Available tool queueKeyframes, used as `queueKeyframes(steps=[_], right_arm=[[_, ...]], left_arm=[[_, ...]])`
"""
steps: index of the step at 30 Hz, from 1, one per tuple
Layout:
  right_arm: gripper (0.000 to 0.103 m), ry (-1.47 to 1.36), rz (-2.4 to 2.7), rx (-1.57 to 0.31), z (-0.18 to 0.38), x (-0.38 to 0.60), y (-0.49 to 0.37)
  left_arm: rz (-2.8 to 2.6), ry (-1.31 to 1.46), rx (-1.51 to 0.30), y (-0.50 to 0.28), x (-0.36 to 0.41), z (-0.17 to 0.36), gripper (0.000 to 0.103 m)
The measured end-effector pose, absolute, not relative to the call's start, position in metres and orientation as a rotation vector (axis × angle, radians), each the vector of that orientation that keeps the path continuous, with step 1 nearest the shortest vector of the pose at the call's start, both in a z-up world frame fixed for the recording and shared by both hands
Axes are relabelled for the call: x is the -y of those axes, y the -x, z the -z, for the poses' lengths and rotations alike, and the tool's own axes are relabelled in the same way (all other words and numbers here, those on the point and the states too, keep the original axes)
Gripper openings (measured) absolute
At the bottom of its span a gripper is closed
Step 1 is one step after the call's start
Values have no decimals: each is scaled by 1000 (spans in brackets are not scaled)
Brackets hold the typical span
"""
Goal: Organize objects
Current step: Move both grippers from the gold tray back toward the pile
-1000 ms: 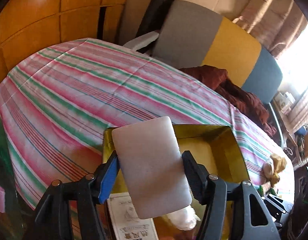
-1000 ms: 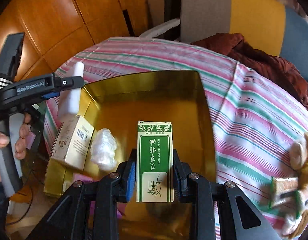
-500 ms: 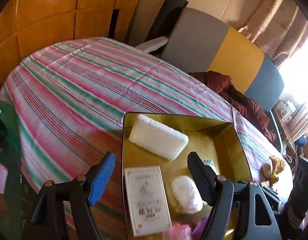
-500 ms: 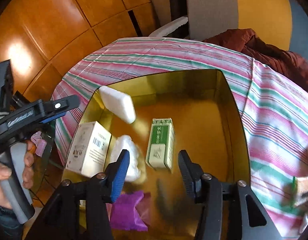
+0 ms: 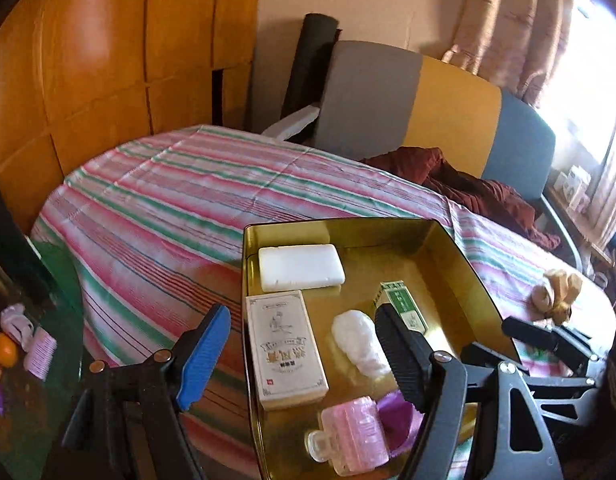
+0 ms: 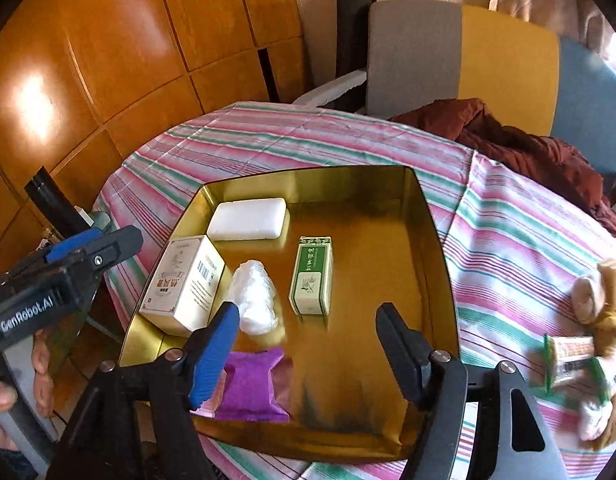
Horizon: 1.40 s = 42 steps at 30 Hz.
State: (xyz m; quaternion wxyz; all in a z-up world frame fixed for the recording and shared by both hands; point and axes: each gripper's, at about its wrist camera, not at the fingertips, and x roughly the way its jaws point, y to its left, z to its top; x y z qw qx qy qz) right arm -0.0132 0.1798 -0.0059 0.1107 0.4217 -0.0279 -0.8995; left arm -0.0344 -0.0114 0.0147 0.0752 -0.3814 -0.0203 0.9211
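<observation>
Gold metal tray (image 6: 436, 240) sits on the striped desk (image 6: 267, 140) and holds everything you've sorted so far. "GenRobot.AI" reads on your left tool (image 6: 87, 250) body in the right wrist view. Green box (image 6: 312, 276) lies flat mid-tray; its label is too blurred to read now, though a second ago it showed "TSAO ESSENTIAL OIL". Cream box (image 6: 183, 288) with a barcode and red characters lies at the tray's left side, white soap bar (image 6: 247, 219) just behind it, a white wrapped lump (image 6: 255, 296) between the two boxes, purple packet (image 6: 253, 388) near the front edge, pink hair roller (image 5: 354, 436) beside it.

Your left tool (image 5: 303, 356) is spread wide and empty; a second ago it gripped the soap, which now rests in the tray's back-left corner. Your right tool (image 6: 308, 352) is also wide and empty; the green box it clamped now lies on the tray floor. Snack packets (image 6: 576, 356) lie on the cloth right of the tray
</observation>
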Motion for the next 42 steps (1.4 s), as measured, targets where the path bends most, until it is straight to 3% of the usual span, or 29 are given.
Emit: queueKeyframes(steps=[7, 23, 34, 42], right_arm=[[75, -1193, 2690, 99, -6, -191, -4], [79, -1224, 2833, 269, -5, -267, -27], [79, -1416, 2999, 424, 17, -379, -72], [79, -1600, 3130, 547, 26, -482, -113]], left_arm=[[-2756, 1056, -62, 16, -13, -24, 75], [-2615, 1045, -160, 0, -65, -23, 75], [-2434, 1098, -137, -1, -100, -15, 75], [-2292, 1053, -229, -13, -136, -17, 75]])
